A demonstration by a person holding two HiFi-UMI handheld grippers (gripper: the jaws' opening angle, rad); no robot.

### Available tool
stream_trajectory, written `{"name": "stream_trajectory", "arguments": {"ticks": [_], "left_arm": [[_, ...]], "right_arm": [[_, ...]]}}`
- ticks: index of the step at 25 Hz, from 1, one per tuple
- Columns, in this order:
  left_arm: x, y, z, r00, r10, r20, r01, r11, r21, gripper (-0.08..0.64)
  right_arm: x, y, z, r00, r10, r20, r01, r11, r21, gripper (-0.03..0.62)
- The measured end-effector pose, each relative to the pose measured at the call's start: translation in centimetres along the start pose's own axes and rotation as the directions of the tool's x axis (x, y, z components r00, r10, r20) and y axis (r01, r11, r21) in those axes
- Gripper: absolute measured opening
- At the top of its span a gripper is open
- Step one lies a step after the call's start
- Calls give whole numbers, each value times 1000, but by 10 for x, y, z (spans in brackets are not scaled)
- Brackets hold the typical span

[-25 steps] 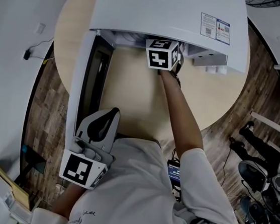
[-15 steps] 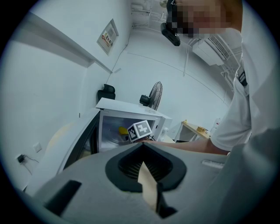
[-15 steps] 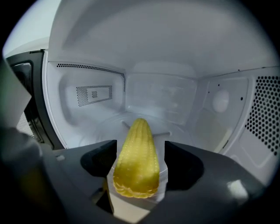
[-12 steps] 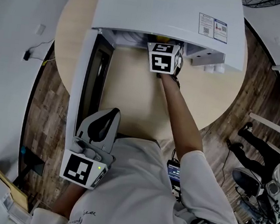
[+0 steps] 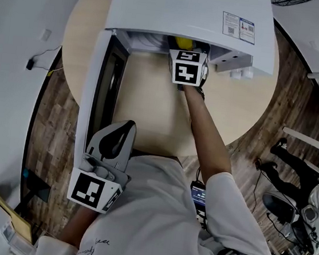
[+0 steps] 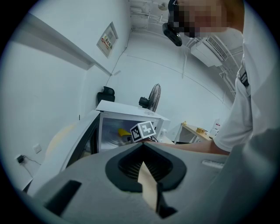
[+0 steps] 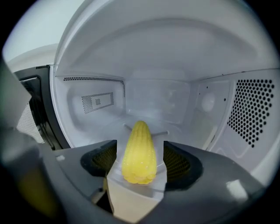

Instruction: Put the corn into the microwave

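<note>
The yellow corn (image 7: 139, 162) lies on the white floor of the microwave (image 5: 185, 12), tip pointing to the back wall; it also shows as a yellow spot (image 5: 184, 43) under the microwave's top. My right gripper (image 5: 187, 52) reaches into the cavity. Its jaws have just been opening and stand wide on either side of the corn, a gap on each side. My left gripper (image 5: 126, 128) hangs near my body beside the microwave door (image 5: 98, 82), its tips together and nothing in them. From the left gripper view the corn (image 6: 123, 132) sits inside the lit cavity.
The microwave stands on a round wooden table (image 5: 150, 111) with its door swung out to the left. Perforated vents line the cavity walls (image 7: 256, 109). A fan (image 6: 153, 94) and a side table (image 6: 194, 131) stand beyond. Cables and bags lie on the floor at right (image 5: 293, 210).
The right gripper's marker cube has drawn back slightly from the microwave mouth, and the corn now shows beyond it. The left gripper has stayed put.
</note>
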State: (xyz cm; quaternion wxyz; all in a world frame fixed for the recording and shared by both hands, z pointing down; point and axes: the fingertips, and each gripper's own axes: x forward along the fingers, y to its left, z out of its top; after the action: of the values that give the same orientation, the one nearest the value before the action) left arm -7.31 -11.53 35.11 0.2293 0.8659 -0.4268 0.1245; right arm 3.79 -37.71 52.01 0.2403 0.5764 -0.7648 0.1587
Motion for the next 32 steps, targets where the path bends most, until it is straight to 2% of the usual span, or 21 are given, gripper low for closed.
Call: {"name": "stream_trajectory", "arguments": {"ticks": [10, 16, 25, 32], "left_arm": [[-8, -6, 2, 1000, -3, 28, 3, 1000, 6, -9], [-14, -10, 5, 999, -9, 53, 10, 1000, -21, -9], [-18, -23, 8, 997, -31, 73, 31, 1000, 0, -9], [-22, -34, 8, 995, -44, 88, 43, 999, 14, -9]], "right_arm": [[-26, 3, 1, 1000, 23, 17, -24, 998, 57, 327], [-43, 6, -5, 998, 54, 9, -55, 996, 75, 300], [-69, 10, -2, 993, 111, 33, -113, 989, 96, 281], [-95, 10, -3, 992, 123, 39, -126, 987, 99, 256]]}}
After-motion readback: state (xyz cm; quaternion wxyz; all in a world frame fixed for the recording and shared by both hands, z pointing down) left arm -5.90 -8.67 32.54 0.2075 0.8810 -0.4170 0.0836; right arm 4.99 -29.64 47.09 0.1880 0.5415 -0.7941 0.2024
